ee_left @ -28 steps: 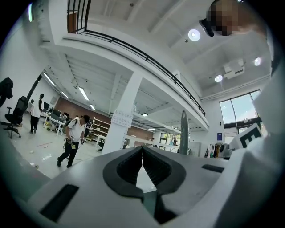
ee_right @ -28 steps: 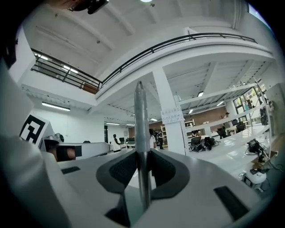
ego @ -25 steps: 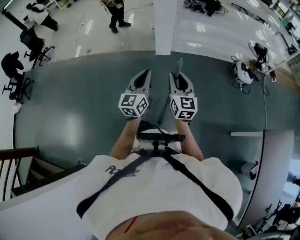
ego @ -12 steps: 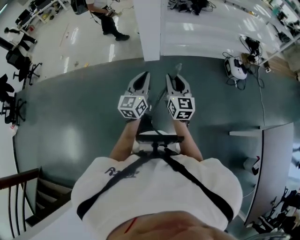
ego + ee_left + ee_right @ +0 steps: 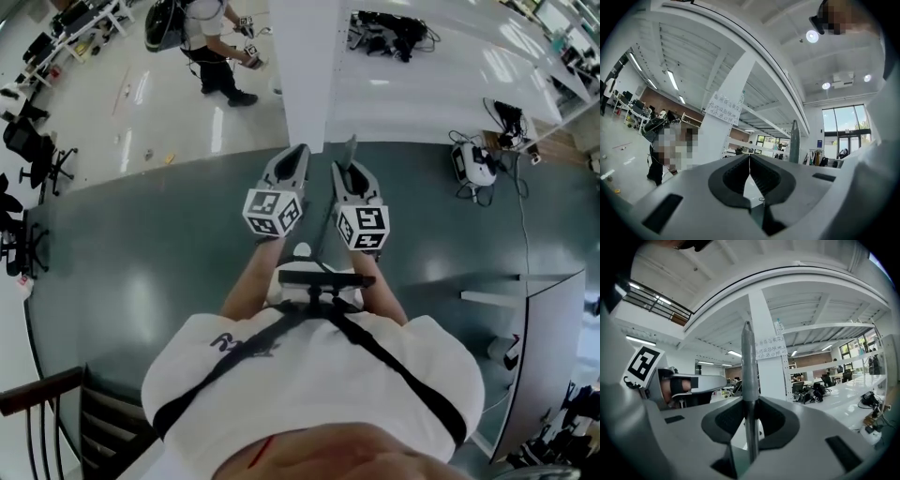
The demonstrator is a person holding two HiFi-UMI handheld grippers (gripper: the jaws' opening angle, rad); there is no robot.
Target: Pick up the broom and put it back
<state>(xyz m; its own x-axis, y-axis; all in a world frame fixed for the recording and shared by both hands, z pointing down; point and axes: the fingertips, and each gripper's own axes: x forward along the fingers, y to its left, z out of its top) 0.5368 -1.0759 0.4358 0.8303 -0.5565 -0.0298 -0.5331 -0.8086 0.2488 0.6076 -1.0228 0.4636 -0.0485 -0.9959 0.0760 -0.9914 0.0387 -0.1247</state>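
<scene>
My right gripper [image 5: 749, 416] is shut on the broom's grey handle [image 5: 748, 362], which stands upright between its jaws and rises above them. In the head view the same handle [image 5: 351, 146] pokes up just past the right gripper [image 5: 345, 171], and its lower part runs down as a dark line between the two arms. The broom's head is hidden under my arms. My left gripper [image 5: 749, 171] is level beside it, jaws closed together with nothing between them. From the left gripper view the handle [image 5: 795, 140] shows to the right.
A white square pillar [image 5: 302, 66] stands straight ahead at the edge of the dark grey floor [image 5: 141, 216]. A person [image 5: 211, 47] stands on the white floor beyond. A device with cables [image 5: 473, 164] lies right; a white partition [image 5: 544, 328] and stair railing [image 5: 37, 412] flank me.
Both grippers have travelled forward together toward the pillar, which now looms closer. The handle stays clamped in the right gripper, and the standing person has come further into view.
</scene>
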